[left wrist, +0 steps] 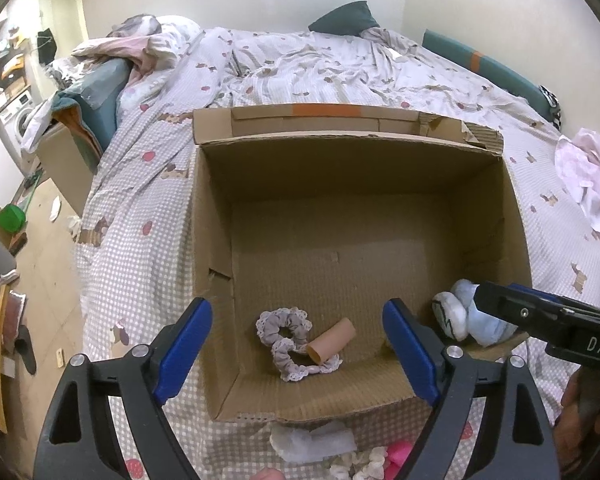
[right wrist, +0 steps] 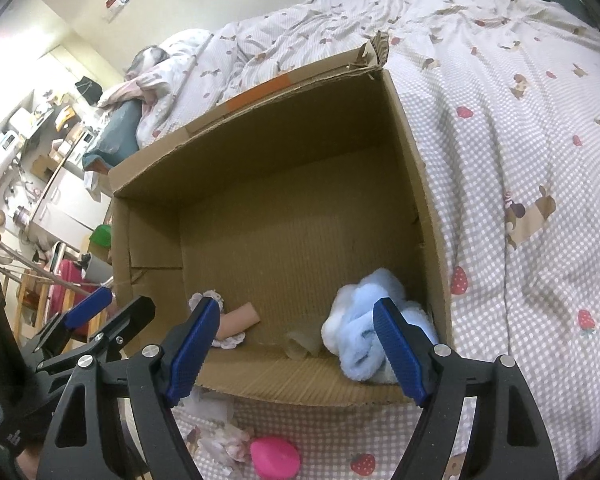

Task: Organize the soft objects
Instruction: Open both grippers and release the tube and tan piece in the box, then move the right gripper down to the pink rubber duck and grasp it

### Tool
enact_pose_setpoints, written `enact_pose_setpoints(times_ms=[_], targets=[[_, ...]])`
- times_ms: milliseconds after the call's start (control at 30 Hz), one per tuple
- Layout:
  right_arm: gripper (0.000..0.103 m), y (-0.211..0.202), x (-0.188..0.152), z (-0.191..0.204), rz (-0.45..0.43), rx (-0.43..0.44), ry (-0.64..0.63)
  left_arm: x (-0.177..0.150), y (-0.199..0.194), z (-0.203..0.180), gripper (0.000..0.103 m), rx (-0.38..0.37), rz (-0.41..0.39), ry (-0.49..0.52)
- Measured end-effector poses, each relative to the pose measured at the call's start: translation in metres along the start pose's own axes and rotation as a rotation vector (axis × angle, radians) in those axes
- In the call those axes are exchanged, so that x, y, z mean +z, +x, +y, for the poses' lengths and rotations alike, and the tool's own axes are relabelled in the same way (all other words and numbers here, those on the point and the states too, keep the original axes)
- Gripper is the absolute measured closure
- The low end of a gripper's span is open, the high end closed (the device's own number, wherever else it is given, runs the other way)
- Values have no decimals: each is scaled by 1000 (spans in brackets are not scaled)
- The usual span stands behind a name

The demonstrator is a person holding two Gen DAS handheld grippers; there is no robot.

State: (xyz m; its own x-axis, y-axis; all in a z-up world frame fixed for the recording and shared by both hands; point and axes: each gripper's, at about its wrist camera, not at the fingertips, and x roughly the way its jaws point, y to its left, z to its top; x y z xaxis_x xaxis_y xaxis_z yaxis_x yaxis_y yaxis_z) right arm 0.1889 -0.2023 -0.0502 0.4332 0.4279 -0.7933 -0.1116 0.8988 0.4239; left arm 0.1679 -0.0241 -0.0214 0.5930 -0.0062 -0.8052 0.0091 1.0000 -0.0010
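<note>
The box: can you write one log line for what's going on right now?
left gripper: open | right gripper: open | cardboard box: holds scrunchie, cardboard tube, blue plush | bed: pink item outside

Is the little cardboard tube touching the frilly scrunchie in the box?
Touching. The left wrist view shows the cardboard tube lying across the scrunchie loop, resting on its fabric, with no gap between them.

I see a brown corrugated cardboard box (left wrist: 356,216), matt and ribbed, on a soft checked cotton bedsheet (right wrist: 520,152). Inside lie a fluffy pale-blue plush toy (right wrist: 364,320), a lace-edged grey fabric scrunchie (left wrist: 288,344) and a smooth cardboard tube (left wrist: 332,340).
</note>
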Motion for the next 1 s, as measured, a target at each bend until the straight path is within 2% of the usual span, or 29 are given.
enact_pose_setpoints(times_ms=[467,1000], targets=[[19,-23,-22,7,3,-6,-28,-16,-36,17,17,28,-16,-34],[19,-48,-65,2,24,-32,-22,-59,-60,24,17,43,32,-66]])
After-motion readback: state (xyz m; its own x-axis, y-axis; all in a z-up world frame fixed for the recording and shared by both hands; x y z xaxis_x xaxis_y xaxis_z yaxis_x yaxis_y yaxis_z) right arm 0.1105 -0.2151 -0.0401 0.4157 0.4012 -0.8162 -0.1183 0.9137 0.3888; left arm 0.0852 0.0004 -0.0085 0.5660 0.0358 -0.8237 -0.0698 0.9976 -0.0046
